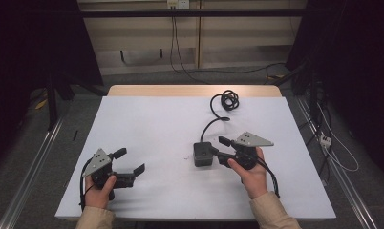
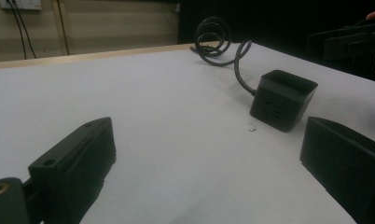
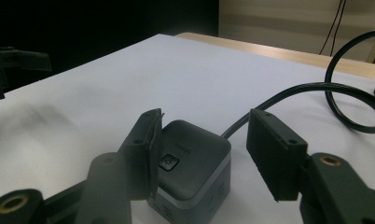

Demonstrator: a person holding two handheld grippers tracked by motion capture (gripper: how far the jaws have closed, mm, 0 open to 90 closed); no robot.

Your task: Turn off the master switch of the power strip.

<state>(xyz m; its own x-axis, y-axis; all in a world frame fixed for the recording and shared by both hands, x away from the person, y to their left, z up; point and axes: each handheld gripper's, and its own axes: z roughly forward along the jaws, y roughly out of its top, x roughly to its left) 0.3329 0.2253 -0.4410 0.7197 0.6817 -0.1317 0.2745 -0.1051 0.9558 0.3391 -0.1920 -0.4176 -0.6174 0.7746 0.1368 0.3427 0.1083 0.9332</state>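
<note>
Two tools are resting on the white worktop (image 1: 147,119): the right tool (image 3: 202,154) is standing half-open around the small dark-grey cube-shaped plastic charger (image 3: 195,163), one pad touching; at nine o'clock, the left tool (image 2: 209,172) is gaping empty.

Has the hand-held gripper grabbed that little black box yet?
Not quite. The right hand-held gripper already straddles the black box: one jaw touches it, the other stands apart. Gripping and lifting remain. The left hand-held gripper waits open, and the box's cable lies coiled behind.
</note>
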